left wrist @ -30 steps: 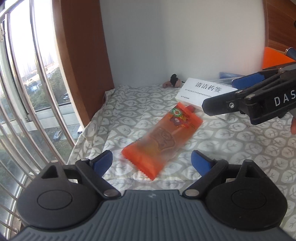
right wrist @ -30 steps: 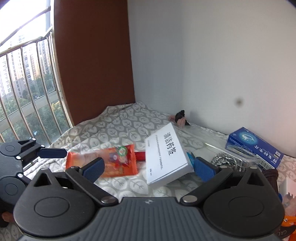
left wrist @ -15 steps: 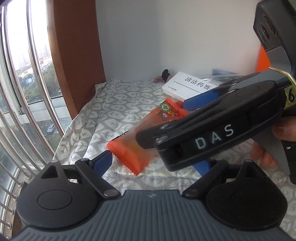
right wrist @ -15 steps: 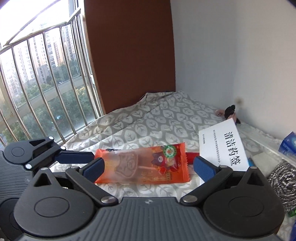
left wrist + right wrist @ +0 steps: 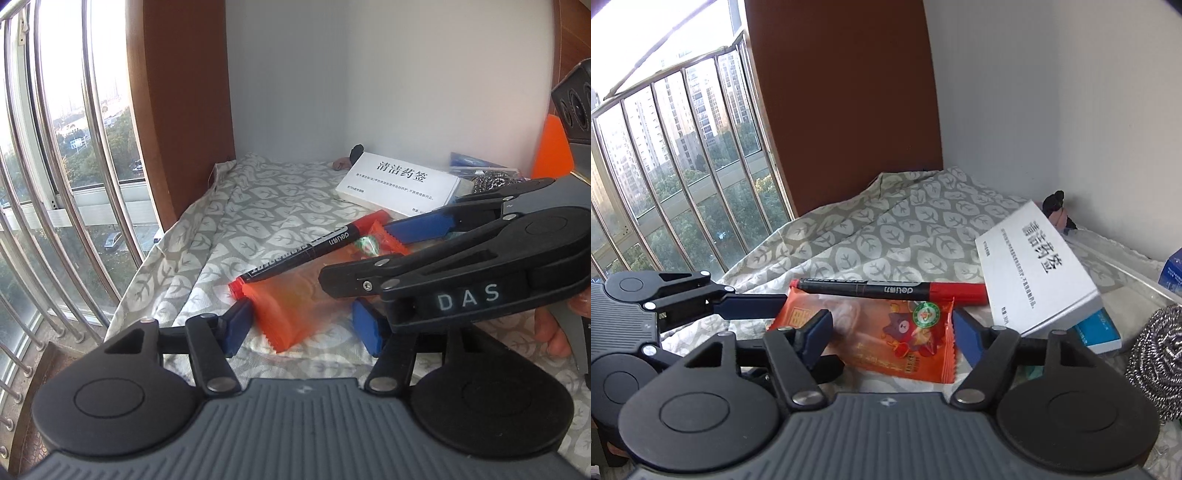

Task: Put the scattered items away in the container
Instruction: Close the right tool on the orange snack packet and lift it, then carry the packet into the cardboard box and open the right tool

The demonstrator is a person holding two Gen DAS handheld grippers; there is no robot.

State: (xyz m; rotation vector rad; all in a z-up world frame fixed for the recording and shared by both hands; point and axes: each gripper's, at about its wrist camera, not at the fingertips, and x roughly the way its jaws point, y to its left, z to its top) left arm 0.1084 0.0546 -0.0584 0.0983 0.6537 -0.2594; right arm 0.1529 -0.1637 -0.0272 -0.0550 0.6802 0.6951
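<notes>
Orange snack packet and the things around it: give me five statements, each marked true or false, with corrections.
1. The orange snack packet lies flat on the leaf-print cloth. True.
2. The marker has a blue cap. False: the cap is red.
3. The marker lies along the packet's far edge in the right wrist view. True.
4. The right gripper is shut on the packet. False: it is open, a finger on either side of the packet.
5. The white box stands upright on its end. False: it lies tilted, propped on a blue box.
</notes>
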